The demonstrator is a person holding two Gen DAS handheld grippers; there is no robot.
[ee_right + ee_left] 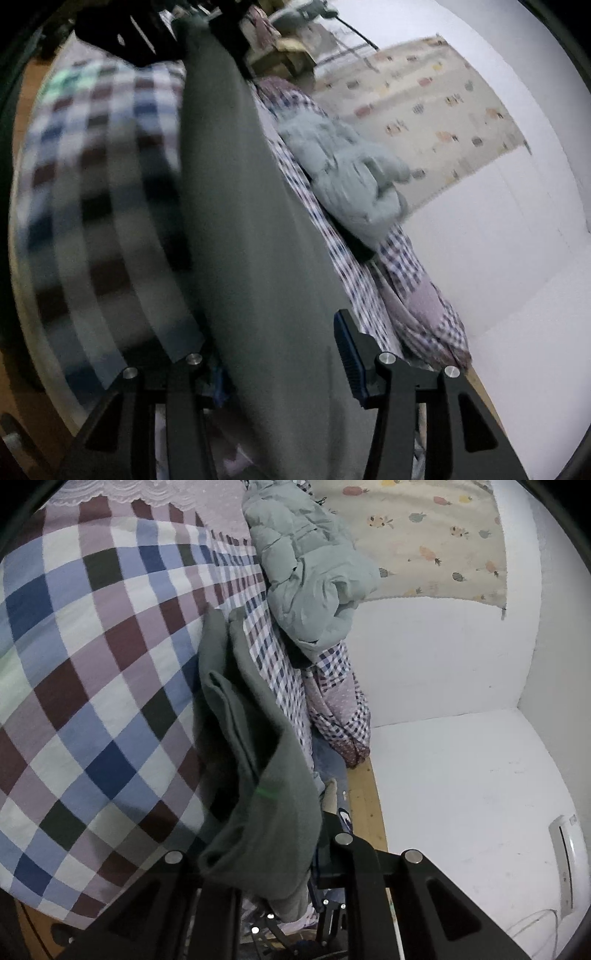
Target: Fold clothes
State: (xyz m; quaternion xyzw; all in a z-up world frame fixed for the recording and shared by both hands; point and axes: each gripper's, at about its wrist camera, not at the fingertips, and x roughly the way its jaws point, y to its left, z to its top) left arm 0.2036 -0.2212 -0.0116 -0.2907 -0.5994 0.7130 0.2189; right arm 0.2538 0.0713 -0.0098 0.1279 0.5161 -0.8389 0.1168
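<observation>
Now mid-fold, by the look of it: soft dark green cloth garment (255, 760) held up in the air over the checked blue, purple and white quilt (92, 664), stretched between both tools. Left gripper (258, 864) pinched shut on one bunched end; right gripper (280, 354) wide apart, cloth running through the gap, so grip there hard to tell. Next, probably: lay it flat and bring the ends together.

Left gripper (295, 853): fingertips buried under bunched grey-green garment (255, 775); jaw state undeterminable. Right wrist view: motion-blurred throughout; checked bedcover (96, 192) smeared at left. Right gripper (284, 354): left finger hidden behind garment. Dark objects, top edge: cropped, unidentifiable.
</observation>
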